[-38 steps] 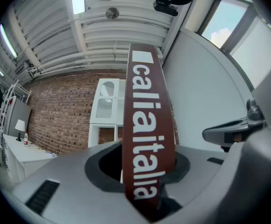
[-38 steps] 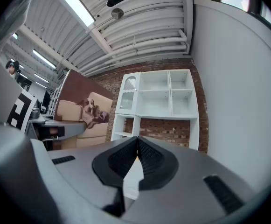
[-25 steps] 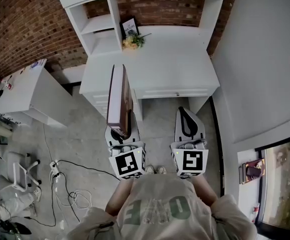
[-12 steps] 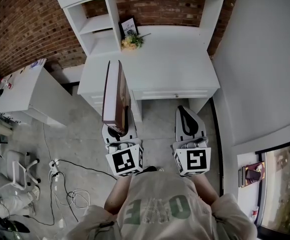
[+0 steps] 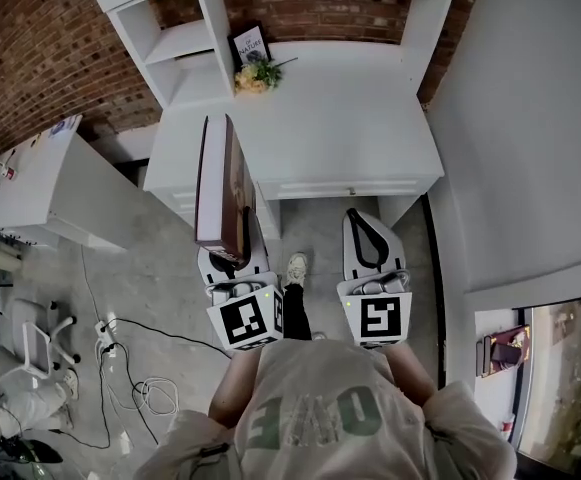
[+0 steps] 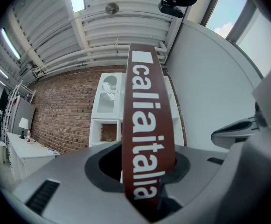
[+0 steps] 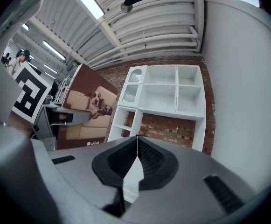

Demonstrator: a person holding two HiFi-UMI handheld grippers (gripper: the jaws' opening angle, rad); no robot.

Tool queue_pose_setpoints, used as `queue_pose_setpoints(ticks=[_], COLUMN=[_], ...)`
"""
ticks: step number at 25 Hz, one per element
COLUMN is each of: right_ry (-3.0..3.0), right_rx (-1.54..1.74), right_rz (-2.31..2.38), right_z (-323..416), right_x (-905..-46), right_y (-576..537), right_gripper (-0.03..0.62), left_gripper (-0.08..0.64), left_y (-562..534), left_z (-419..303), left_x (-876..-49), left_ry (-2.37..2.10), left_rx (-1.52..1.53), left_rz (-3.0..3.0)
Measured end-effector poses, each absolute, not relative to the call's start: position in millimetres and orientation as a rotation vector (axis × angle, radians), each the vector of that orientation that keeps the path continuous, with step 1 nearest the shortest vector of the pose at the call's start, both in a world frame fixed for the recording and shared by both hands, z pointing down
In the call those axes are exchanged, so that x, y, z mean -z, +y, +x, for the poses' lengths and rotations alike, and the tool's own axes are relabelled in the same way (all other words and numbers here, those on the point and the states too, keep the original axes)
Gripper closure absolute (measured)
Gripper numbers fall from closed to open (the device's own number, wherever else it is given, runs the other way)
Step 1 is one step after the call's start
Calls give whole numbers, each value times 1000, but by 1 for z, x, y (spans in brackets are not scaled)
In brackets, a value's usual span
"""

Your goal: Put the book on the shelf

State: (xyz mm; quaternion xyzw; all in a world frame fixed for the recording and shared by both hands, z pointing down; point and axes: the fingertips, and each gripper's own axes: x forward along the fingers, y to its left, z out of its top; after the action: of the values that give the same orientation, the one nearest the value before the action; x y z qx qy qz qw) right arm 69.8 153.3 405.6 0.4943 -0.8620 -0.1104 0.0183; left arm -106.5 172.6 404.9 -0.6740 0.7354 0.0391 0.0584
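Note:
A large brown book (image 5: pixel 222 193) stands upright on its edge in my left gripper (image 5: pixel 232 258), whose jaws are shut on its lower end. In the left gripper view its brown spine (image 6: pixel 147 134) with white lettering rises between the jaws. In the right gripper view its cover (image 7: pixel 86 108) shows a dog on a sofa. My right gripper (image 5: pixel 367 243) is held beside it, shut with nothing in it; its fingertips (image 7: pixel 136 138) meet. The white shelf unit (image 5: pixel 185 43) stands ahead against the brick wall, above a white desk (image 5: pixel 340 118); its compartments (image 7: pixel 165 90) are open.
A framed picture (image 5: pixel 249 44) and a small bunch of flowers (image 5: pixel 255 74) stand at the desk's back left. A second white table (image 5: pixel 45 183) is at the left. Cables and a power strip (image 5: pixel 110 343) lie on the floor. A white wall (image 5: pixel 530 118) runs along the right.
I have stepped closer to the desk; a foot now shows between the grippers. The left gripper with the book has shifted slightly left and forward. Neither gripper's jaws have changed.

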Motion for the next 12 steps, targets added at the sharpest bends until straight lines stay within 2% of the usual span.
queue_pose_setpoints(ticks=[12], right_ry=[-2635], right_rx=[219], right_rz=[1590], right_z=[40], right_x=[-418], right_y=[8], right_gripper=[575], left_gripper=[405], left_y=[21], left_z=[-140], left_x=[-416], left_ry=[2219], left_rx=[-93], left_rz=[-2130])
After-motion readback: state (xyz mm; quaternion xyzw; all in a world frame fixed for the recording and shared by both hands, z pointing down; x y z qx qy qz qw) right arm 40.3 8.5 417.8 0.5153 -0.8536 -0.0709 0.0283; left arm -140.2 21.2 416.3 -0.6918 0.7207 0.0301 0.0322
